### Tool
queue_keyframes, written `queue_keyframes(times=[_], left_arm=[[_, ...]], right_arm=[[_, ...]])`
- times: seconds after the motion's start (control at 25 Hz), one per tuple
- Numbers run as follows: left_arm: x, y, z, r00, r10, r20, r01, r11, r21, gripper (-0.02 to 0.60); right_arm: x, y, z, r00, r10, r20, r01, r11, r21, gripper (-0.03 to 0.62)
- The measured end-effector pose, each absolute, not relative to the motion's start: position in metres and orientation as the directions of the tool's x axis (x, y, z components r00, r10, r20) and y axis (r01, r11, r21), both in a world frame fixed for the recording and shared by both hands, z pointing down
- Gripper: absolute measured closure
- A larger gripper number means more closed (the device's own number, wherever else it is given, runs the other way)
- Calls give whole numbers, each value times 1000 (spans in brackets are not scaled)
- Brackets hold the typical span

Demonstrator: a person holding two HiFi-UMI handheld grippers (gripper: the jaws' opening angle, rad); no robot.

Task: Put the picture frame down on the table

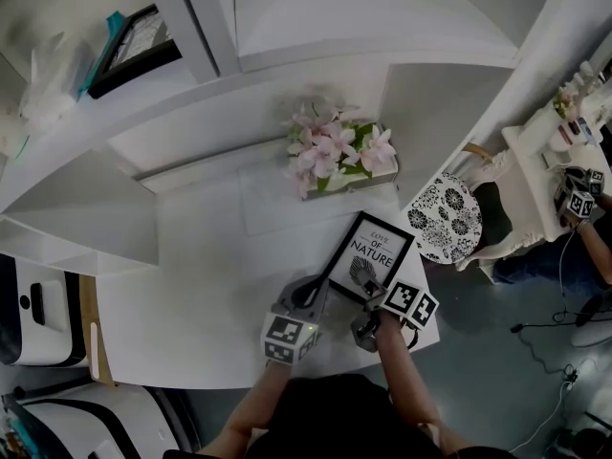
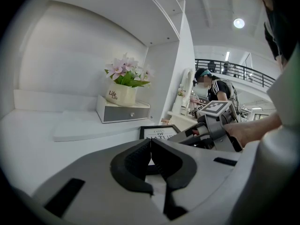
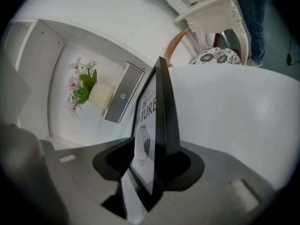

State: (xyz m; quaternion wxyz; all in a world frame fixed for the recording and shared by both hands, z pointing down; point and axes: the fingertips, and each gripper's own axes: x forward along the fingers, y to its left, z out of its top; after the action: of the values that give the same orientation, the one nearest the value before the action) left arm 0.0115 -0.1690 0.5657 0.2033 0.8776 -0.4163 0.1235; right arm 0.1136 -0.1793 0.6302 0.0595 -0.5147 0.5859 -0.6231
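Where picture frame sits by table edge, right tongs apart.

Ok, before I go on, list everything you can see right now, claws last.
table: one, white, under both claws
picture frame: one, black, over the table's near right part
flower pot: one, cream with pink flowers, on the drawer box
drawer box: one, grey-fronted, at the table's back
second frame: one, black, upper-left shelf
chair cushion: one, black-and-white, right of the table
other person: one, dark top, far right
left claw: grey, shut, empty
right claw: grey, jaws apart around the picture frame's edge
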Motion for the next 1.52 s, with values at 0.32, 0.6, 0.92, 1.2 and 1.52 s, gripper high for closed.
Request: queue_keyframes(times=[0.32, 0.6, 0.92, 1.2, 1.52], left_arm=[[11, -167, 565, 623, -682, 382, -781, -573, 250, 569], [10, -167, 563, 621, -688, 375, -782, -572, 247, 569], [10, -166, 559, 619, -692, 373, -784, -573, 239, 569], [7, -165, 558, 614, -696, 372, -787, -572, 229, 569], [9, -163, 557, 615, -695, 373, -786, -576, 223, 569]], right_arm=[[107, -182, 622, -470, -666, 579, -566, -276, -777, 309], [103, -182, 621, -455, -640, 619, -630, -260, -732, 260], [110, -180, 624, -398, -604, 691, -724, -255, -640, 219], [110, -179, 626, -370, -586, 721, -770, -240, -591, 207], [114, -177, 628, -347, -583, 735, -785, -249, -568, 207]])
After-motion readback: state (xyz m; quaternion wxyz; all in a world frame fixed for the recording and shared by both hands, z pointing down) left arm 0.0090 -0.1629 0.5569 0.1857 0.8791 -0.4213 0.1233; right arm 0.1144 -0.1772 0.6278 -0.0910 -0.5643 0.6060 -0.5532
